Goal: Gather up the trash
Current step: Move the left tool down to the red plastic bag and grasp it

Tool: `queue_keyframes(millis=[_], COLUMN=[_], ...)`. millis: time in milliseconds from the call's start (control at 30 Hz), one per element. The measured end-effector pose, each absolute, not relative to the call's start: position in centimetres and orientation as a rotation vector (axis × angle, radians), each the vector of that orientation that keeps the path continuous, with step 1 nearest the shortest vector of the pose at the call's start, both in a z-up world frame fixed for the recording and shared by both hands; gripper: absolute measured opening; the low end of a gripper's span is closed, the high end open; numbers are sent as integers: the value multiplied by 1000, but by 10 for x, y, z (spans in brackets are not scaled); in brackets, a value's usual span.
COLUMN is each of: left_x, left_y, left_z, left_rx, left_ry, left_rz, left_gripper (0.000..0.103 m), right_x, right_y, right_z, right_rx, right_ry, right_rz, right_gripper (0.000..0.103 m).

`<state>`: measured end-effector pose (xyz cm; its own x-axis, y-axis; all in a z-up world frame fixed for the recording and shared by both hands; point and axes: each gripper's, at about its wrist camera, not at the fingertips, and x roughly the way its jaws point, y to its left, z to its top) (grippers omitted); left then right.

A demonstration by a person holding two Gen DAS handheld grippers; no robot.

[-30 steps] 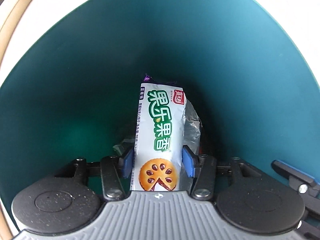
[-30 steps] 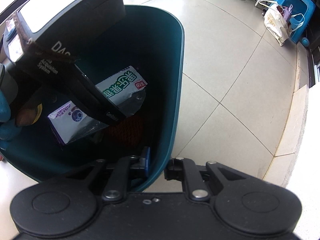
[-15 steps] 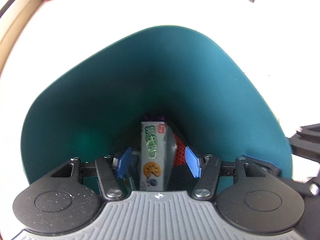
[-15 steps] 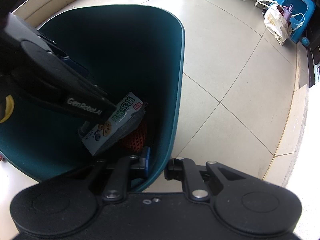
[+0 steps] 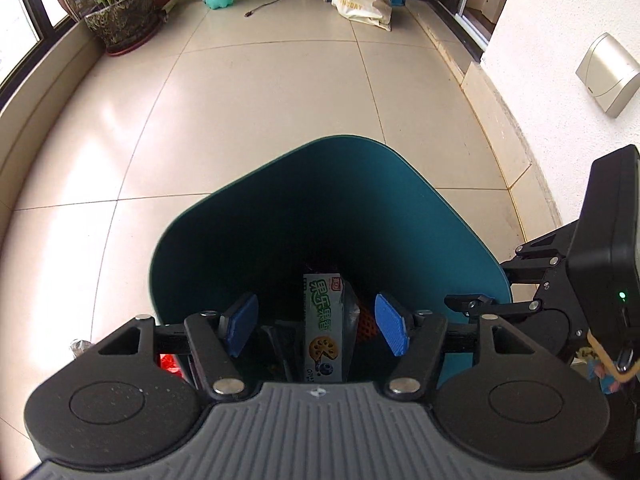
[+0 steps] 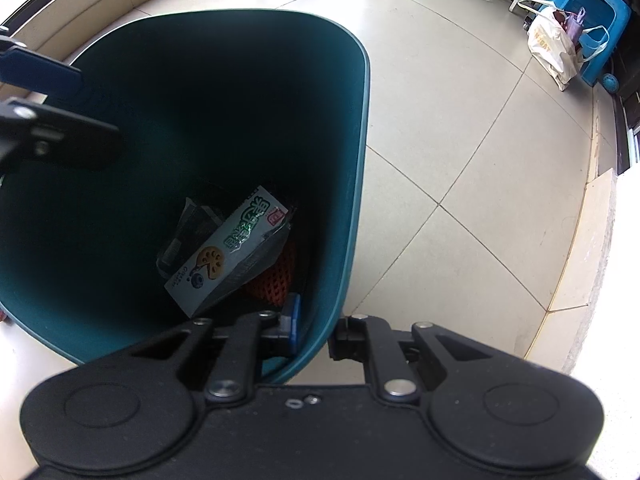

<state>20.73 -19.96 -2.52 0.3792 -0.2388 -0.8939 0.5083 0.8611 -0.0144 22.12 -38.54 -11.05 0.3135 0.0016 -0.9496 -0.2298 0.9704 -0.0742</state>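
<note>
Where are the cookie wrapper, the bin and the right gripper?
cookie wrapper (image 6: 230,248): right wrist view, printed front.
bin (image 6: 360,128): right wrist view, right rim.
right gripper (image 6: 316,330): right wrist view, between fingertips clamping the bin wall.

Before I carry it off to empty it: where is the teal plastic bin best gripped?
Grip the teal plastic bin by its thin upright rim, coming from above with one finger inside and one outside. The right tongs hold it so at the near wall; the smooth rounded walls probably offer no other purchase.
</note>
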Motion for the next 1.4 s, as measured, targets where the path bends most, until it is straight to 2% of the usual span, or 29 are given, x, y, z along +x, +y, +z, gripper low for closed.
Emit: queue_keyframes(millis=[233,300,367,600,900,1400], left_x=[197,205,208,221,262,334], left_y=[-158,-141,-127,-70,-13,14], left_z=[4,17,19,5,-74,-233], left_rx=[235,207,195,154,41,-82], left_ry=[1006,997,980,992,1132,1322], left_rz=[-439,-423,-397,-303,-165,-16], left_gripper=[66,69,73,73,73,73], right_x=[221,221,221,220,218,212], right_y=[-386,-386,-386,-386,-384,-381], right_z=[-111,-111,-111,-113,-114,-122], right_rx=[-214,-215,-211,-220,-230,-259], right_ry=[1250,1251,1252,1254,1254,1250], right_rz=[153,153,152,145,143,159], right_gripper=[13,13,13,12,12,13])
